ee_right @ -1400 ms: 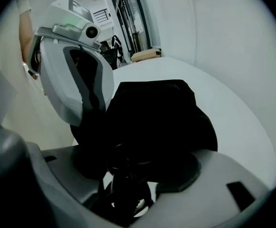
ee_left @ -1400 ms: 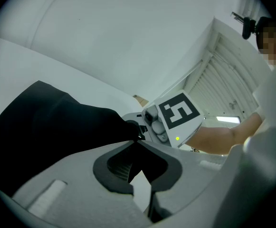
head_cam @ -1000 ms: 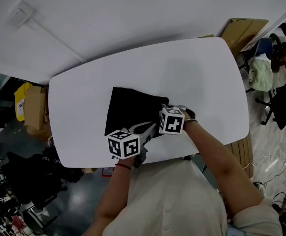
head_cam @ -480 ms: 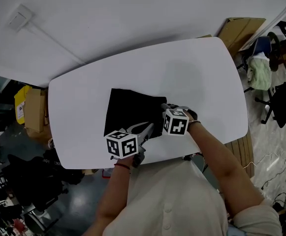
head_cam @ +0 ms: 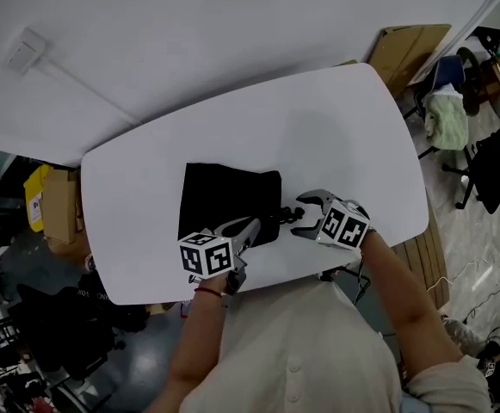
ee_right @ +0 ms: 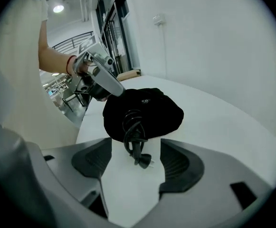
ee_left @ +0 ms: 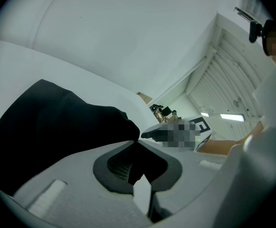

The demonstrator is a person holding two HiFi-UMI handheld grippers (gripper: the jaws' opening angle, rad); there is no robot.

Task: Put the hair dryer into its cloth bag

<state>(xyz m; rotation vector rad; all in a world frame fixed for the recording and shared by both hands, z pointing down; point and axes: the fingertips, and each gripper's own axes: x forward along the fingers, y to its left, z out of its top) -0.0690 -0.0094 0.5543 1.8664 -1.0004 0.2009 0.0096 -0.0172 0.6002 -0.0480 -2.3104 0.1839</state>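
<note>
The black cloth bag (head_cam: 225,198) lies bulging on the white table (head_cam: 344,136); the hair dryer itself is hidden inside it. Its coiled black cord (head_cam: 286,217) and plug (ee_right: 144,161) stick out of the bag's mouth (ee_right: 142,109) onto the table. My left gripper (head_cam: 251,227) is shut on the bag's near edge, with cloth (ee_left: 61,122) pinched at the jaw tips (ee_left: 136,139). My right gripper (head_cam: 306,213) has just been opening; it stands open a little right of the cord. In the right gripper view (ee_right: 135,163) the plug lies between the pads, untouched.
The table's near edge (head_cam: 258,280) runs just under both grippers. Cardboard boxes (head_cam: 409,46) and a chair with clothes (head_cam: 456,114) stand on the floor at the right. More boxes (head_cam: 56,200) sit left of the table.
My right gripper has drawn back to the right, away from the bag's mouth, leaving the cord on the table. The left gripper has stayed put on the bag.
</note>
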